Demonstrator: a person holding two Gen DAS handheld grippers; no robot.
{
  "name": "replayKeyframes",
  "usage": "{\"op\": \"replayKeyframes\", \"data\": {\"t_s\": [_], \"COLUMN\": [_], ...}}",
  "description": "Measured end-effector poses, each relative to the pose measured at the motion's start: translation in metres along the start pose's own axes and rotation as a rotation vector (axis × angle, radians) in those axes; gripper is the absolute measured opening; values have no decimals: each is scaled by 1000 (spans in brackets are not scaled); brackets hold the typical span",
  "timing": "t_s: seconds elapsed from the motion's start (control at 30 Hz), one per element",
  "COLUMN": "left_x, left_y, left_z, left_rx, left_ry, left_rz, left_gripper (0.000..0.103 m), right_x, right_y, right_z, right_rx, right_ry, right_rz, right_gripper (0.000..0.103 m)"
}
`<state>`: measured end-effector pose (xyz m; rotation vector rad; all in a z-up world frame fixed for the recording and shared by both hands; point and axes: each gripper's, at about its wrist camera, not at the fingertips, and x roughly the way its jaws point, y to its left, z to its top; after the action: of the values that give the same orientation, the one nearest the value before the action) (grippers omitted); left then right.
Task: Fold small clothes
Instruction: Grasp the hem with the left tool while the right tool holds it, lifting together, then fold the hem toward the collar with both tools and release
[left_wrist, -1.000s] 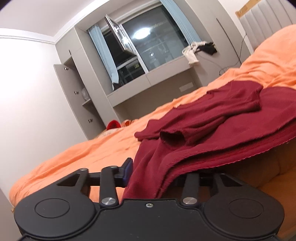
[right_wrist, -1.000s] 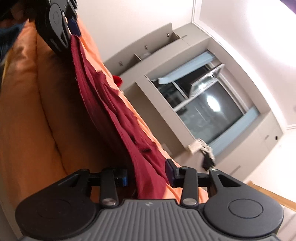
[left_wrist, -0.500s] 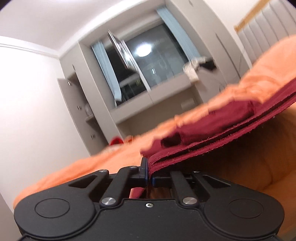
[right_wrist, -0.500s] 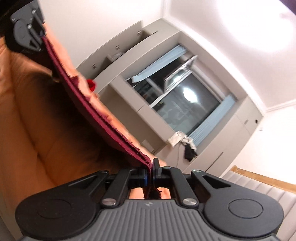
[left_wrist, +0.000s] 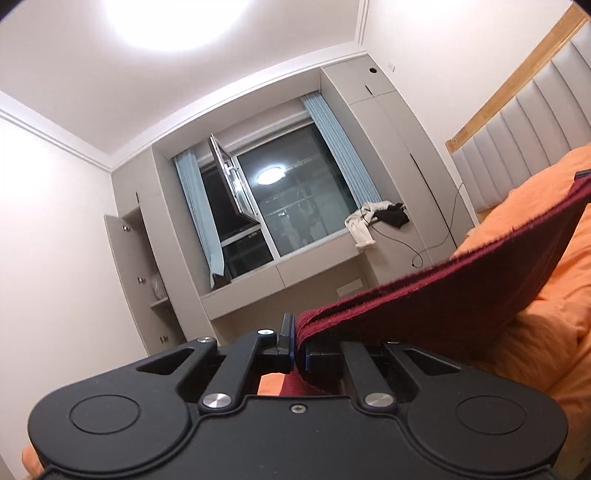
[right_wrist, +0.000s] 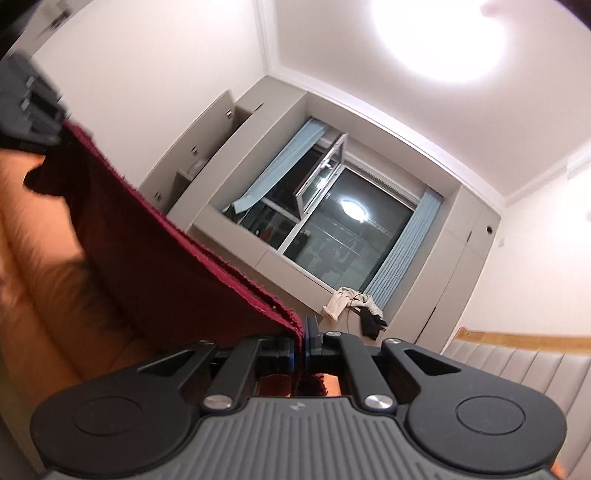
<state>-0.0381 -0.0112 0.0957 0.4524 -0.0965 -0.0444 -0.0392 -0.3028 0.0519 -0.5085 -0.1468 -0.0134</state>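
1. Underneath, an orange bed (left_wrist: 535, 332) meets a padded headboard (left_wrist: 524, 110); beyond is a dark window (left_wrist: 295, 192).
2. Above the bed, a red garment (left_wrist: 443, 295) stretches between both grippers.
3. Left gripper (left_wrist: 299, 347) and right gripper (right_wrist: 303, 343): jaws narrow, each pinching a garment corner.
4. Only the right view shows the other gripper.

We pinch the maroon garment (left_wrist: 424, 306) in our left gripper (left_wrist: 298, 341), its edge stretching rightward above the orange bedding (left_wrist: 546, 332).

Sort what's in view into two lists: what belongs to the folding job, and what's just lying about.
Belongs to the job:
- dark red garment
- left tongs, shut on its edge
- right tongs, shut on its edge
- orange bedding beneath

Just lying about:
- clothes pile on the sill
- cable
- open cabinet door
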Motion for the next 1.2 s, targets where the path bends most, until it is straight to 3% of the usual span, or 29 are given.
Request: {"op": "replayKeyframes", "data": {"t_s": [0.17,0.4,0.53,0.63,0.77,0.97,1.07,1.17,1.2], "left_x": [41,105,153,200,269,364,385,399,407], "left_y": [6,27,36,34,29,35,37,34,34], "left_z": [4,-5,-7,-7,-17,-47,-67,-99,-107], "left_rx": [19,3,-34,-45,-71,-190,-268,-342,-357], "left_ry": [-16,82,129,157,231,432,486,565,615], "left_rz": [38,-9,-24,-26,-39,-133,-145,-111,-90], "left_gripper": [14,15,17,18,21,21,21,36,47], "right_x": [44,117,175,220,286,367,385,408,410], "right_y": [-24,-21,-13,-11,-2,-15,-11,-5,-2], "right_z": [-4,-15,-18,-22,-41,-92,-115,-132,-137], "right_rx": [116,49,22,32,46,388,445,457,457], "right_ry": [-17,-36,6,65,208,407,461,546,562], "right_rz": [15,37,66,88,148,305,334,360,361], "right_gripper": [5,5,5,5,5,6,7,11,19]}}
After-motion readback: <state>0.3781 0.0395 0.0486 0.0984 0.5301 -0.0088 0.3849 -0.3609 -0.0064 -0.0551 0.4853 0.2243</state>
